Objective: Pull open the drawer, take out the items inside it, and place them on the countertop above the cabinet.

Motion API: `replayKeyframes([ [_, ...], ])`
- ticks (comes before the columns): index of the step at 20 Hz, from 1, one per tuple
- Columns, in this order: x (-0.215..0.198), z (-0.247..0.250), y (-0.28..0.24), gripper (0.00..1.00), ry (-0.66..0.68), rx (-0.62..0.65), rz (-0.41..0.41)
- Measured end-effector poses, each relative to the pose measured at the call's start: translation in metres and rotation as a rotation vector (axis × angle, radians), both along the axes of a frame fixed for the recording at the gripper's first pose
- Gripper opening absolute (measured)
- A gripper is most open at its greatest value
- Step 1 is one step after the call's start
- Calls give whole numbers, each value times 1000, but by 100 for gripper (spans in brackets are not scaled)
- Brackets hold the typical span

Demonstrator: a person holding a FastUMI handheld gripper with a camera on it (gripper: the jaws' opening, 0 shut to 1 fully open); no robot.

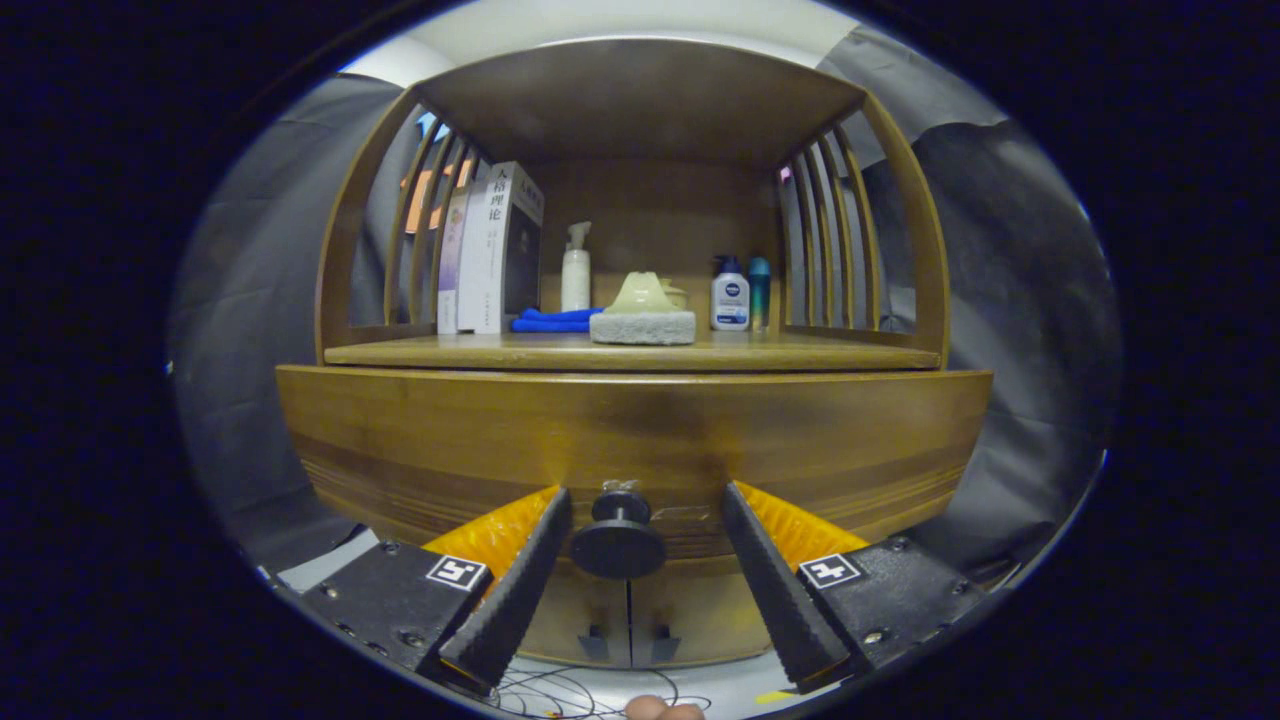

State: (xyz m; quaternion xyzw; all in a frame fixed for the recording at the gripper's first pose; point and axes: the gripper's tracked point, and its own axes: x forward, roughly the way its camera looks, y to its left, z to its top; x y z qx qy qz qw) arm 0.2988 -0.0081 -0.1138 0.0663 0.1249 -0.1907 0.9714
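We are holding the hand-held gripper (pixel 645 520) released, its fingers spread wide and flanking the knob (pixel 618 540) without touching it. The drawer (pixel 640 440) is sitting closed, or very nearly so, its front flush beneath the tabletop (pixel 420 352), so we are unable to see whether anything is lying inside. Things are standing on the tabletop: books (pixel 495 250), a spray bottle (pixel 575 268), a blue cloth (pixel 553 320), a sponge (pixel 642 326) with a pale object on it, and two small bottles (pixel 740 293). We are judging that this fits either a drawer waiting to be pulled or one emptied and shut again, and we cannot tell which
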Motion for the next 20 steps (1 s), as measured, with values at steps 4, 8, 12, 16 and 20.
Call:
replayKeyframes([
  [4,12,-1,-4,99,-7,16,-1],
  [8,22,-2,-8,99,-22,12,0],
  [12,28,-4,-12,99,-39,6,2],
  [16,34,-5,-17,99,-46,-7,9],
  [20,37,-5,-19,99,-58,7,10],
])
